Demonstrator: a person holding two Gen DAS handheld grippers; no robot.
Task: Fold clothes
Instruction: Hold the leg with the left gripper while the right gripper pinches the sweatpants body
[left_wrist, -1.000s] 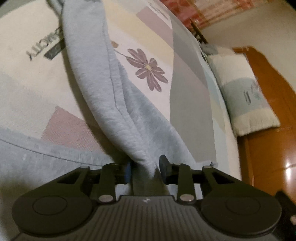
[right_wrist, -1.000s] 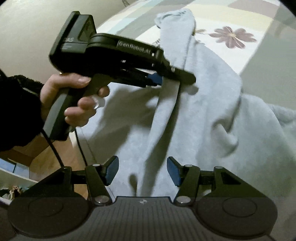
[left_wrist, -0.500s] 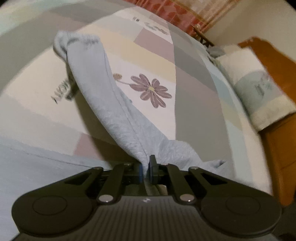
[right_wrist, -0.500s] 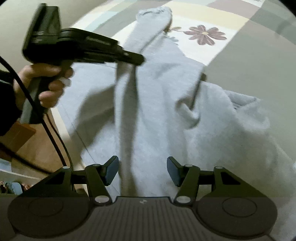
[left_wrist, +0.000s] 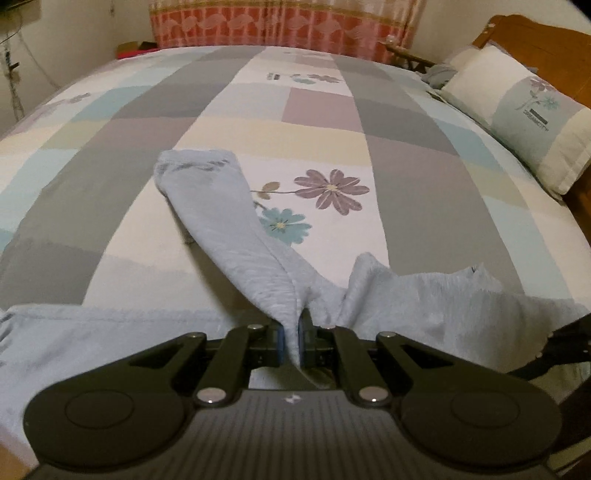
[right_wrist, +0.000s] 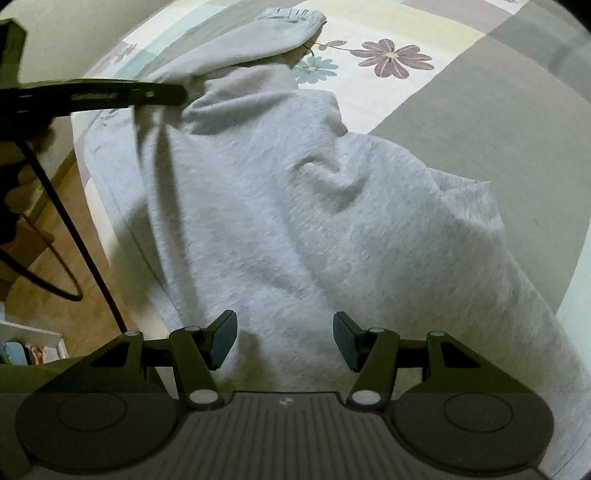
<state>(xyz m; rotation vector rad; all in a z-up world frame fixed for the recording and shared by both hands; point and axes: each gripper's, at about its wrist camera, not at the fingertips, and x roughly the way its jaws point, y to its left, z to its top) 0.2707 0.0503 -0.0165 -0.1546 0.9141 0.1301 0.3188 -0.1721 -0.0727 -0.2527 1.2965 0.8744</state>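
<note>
Centrally, the left claw (left_wrist: 291, 341) pinches a fold of the grey garment (right_wrist: 295, 206) (sleeve (left_wrist: 218, 206) trailing toward the upper left) on the bed (left_wrist: 424, 192); the right claw (right_wrist: 284, 339) hangs open over the garment, gripping nothing.

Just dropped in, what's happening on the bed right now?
A person is folding a light grey sweatshirt on a patchwork bedspread. The left tool is shut on a fold of the sweatshirt's sleeve, lifting it so the fabric hangs taut while the cuff end lies by the flower print. The right tool hovers open over the sweatshirt's body, holding nothing. No fold is laid down yet.
</note>
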